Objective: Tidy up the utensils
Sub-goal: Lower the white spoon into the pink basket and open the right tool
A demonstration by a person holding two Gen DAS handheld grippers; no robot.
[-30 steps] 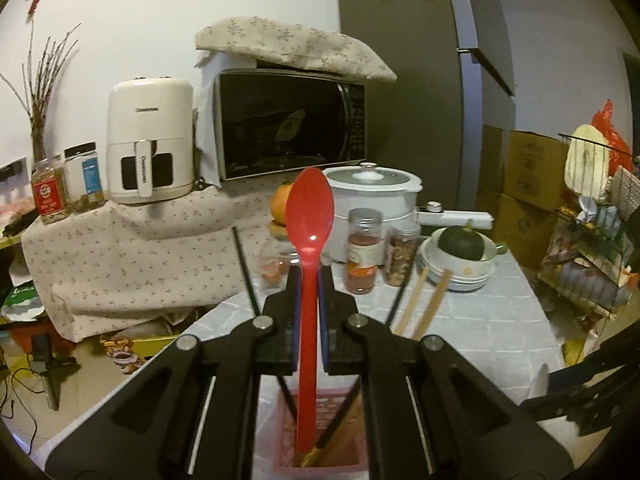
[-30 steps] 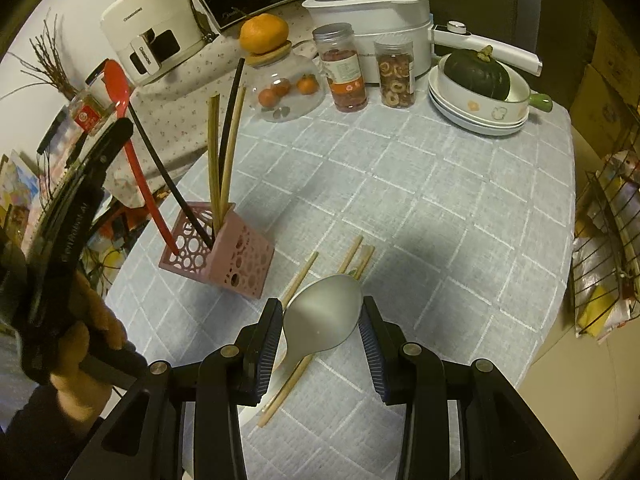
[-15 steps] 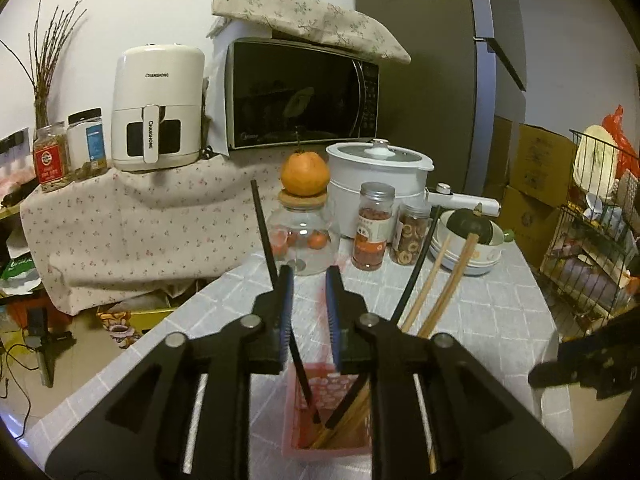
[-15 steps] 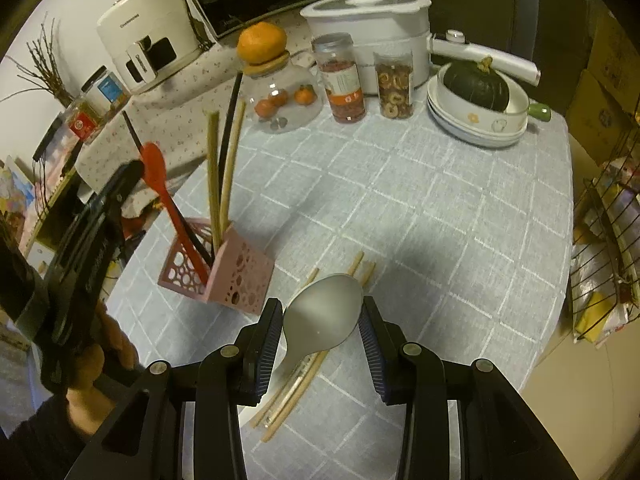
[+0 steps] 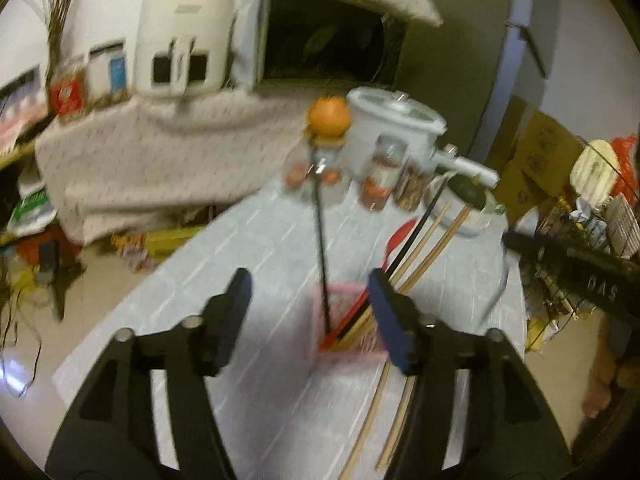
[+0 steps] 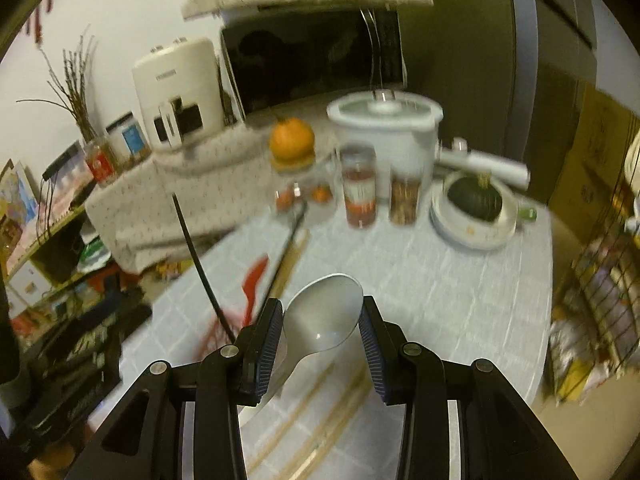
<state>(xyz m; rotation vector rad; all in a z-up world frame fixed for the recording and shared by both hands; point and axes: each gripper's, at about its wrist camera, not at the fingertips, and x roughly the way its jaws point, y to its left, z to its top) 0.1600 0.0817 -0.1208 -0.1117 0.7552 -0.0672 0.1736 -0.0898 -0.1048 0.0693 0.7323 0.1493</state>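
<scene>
We hold the broad silver metal spoon (image 6: 322, 316) clamped by its bowl in our right gripper (image 6: 320, 330), handle trailing back under the jaws. The pink perforated plastic utensil holder (image 6: 218, 334) lies ahead and to its left on the checked surface (image 6: 460, 280). Our left gripper (image 5: 308, 316), jaws just opened and empty, hangs right over that holder, so it must clear first

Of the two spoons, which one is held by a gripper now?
The silver spoon, clamped in the right gripper. The red spoon stands free in the pink holder.
</scene>
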